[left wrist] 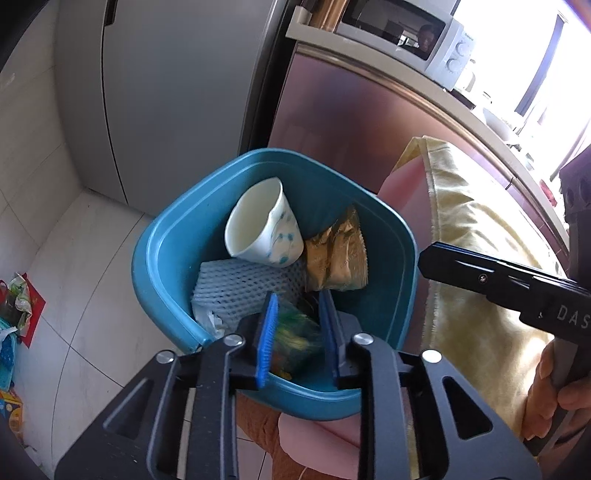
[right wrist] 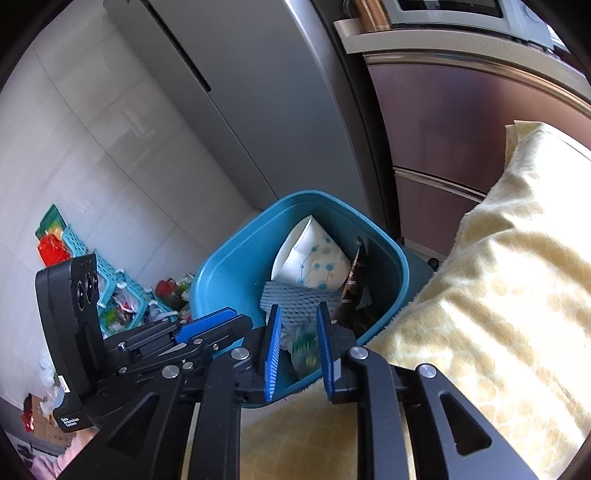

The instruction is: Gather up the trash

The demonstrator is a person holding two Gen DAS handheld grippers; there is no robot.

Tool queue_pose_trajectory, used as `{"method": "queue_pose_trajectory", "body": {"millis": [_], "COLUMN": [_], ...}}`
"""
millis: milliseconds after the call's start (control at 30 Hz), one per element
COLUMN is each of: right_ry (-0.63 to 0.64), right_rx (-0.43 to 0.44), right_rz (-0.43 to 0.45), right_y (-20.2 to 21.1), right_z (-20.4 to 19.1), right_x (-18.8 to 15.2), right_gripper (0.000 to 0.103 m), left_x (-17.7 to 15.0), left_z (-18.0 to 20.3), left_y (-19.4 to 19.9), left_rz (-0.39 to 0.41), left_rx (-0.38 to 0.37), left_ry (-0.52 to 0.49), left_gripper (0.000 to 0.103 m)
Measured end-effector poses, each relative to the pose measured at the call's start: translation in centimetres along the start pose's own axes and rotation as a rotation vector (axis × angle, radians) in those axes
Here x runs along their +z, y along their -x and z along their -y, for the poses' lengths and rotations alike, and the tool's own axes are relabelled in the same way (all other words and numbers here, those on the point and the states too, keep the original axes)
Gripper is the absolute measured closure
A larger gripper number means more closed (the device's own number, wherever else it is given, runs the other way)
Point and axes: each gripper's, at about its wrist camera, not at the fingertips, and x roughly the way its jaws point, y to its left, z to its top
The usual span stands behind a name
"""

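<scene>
- My left gripper (left wrist: 295, 332) hung over the near rim of the blue bin (left wrist: 166, 236), its blue pads apart. A blurred green-and-yellow wrapper (left wrist: 295, 338) showed in the gap between them; I could not tell whether the pads touched it or whether it was loose in the bin.
- My right gripper (right wrist: 297, 345) sat just beside the bin at its near right edge, its jaws parted with nothing between them. Through the gap, that view showed the same green wrapper (right wrist: 304, 347) down inside the bin (right wrist: 229, 266).
- Inside the bin, a white paper cup (left wrist: 260, 223) with blue dots lay tipped on its side against the far wall, mouth toward my left camera.
- A pale blue foam net sleeve (left wrist: 243, 291) lay under the cup toward the bin's left wall.
- A crumpled gold wrapper (left wrist: 338, 253) leaned at the bin's right wall, touching the cup.
- A yellow fleece blanket (right wrist: 498, 295) lay against the bin's right side, under my right gripper.
- On the floor tiles (left wrist: 92, 280) left of the bin sat teal baskets (right wrist: 122, 288) with mixed clutter.
- A grey fridge (left wrist: 166, 92) stood behind the bin, with a brown cabinet front (left wrist: 351, 110) to its right and a white microwave (left wrist: 406, 33) on the counter above.
</scene>
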Motion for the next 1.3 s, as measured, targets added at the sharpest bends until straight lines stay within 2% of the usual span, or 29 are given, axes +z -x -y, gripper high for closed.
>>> {"method": "queue_pose_trajectory", "body": {"millis": [133, 200, 267, 333, 400, 433, 533, 667, 767, 867, 1000, 1100, 1300], "right_ry": [-0.008, -0.01, 0.003, 0.02, 0.025, 0.03, 0.047, 0.061, 0.061, 0.04, -0.009, -0.03, -0.065], "right_rx": [0.015, 0.016, 0.017, 0.002, -0.036, -0.053, -0.124, -0.255, -0.331, -0.414, -0.484, -0.553, -0.638], "right_rz": [0.04, 0.068, 0.102, 0.142, 0.193, 0.217, 0.294, 0.409, 0.484, 0.549, 0.614, 0.658, 0.718], "right_y": [1.9, 3.1, 4.7, 6.4, 8.4, 9.4, 12.2, 16.0, 18.2, 20.5, 23.1, 24.8, 27.2], "right_z": [0.9, 1.1, 1.3, 1.5, 1.8, 2.0, 2.4, 2.7, 2.9, 3.4, 4.6, 4.9, 5.5], "right_x": [-0.7, -1.2, -1.8, -2.6, -3.7, -4.2, -5.8, -8.3, -10.2, -12.2, -14.2, -15.7, -18.3], "right_gripper": [0.08, 0.074, 0.067, 0.059, 0.052, 0.049, 0.034, 0.011, 0.007, 0.007, 0.007, 0.007, 0.007], "left_x": [-0.1, -0.3, -0.3, -0.4, -0.7, -0.9, -1.6, -2.6, -3.2, -4.0, -5.0, -5.5, -6.5], "left_z": [0.8, 1.5, 2.3, 3.4, 4.4, 4.9, 6.7, 9.4, 11.6, 14.0, 17.2, 19.1, 21.9], "left_y": [1.4, 2.6, 3.8, 5.2, 6.4, 6.8, 8.2, 9.2, 9.9, 10.5, 11.1, 11.2, 11.3], "left_rz": [0.034, 0.066, 0.098, 0.139, 0.177, 0.192, 0.246, 0.303, 0.336, 0.367, 0.41, 0.415, 0.424], "left_rx": [-0.026, -0.046, -0.058, -0.063, -0.071, -0.075, -0.074, -0.063, -0.07, -0.077, -0.092, -0.119, -0.137], "left_ry": [-0.021, -0.042, -0.063, -0.094, -0.125, -0.133, -0.164, -0.176, -0.202, -0.241, -0.293, -0.317, -0.332], "left_gripper": [0.069, 0.061, 0.047, 0.039, 0.029, 0.02, 0.005, 0.005, 0.005, 0.005, 0.005, 0.005, 0.005]}}
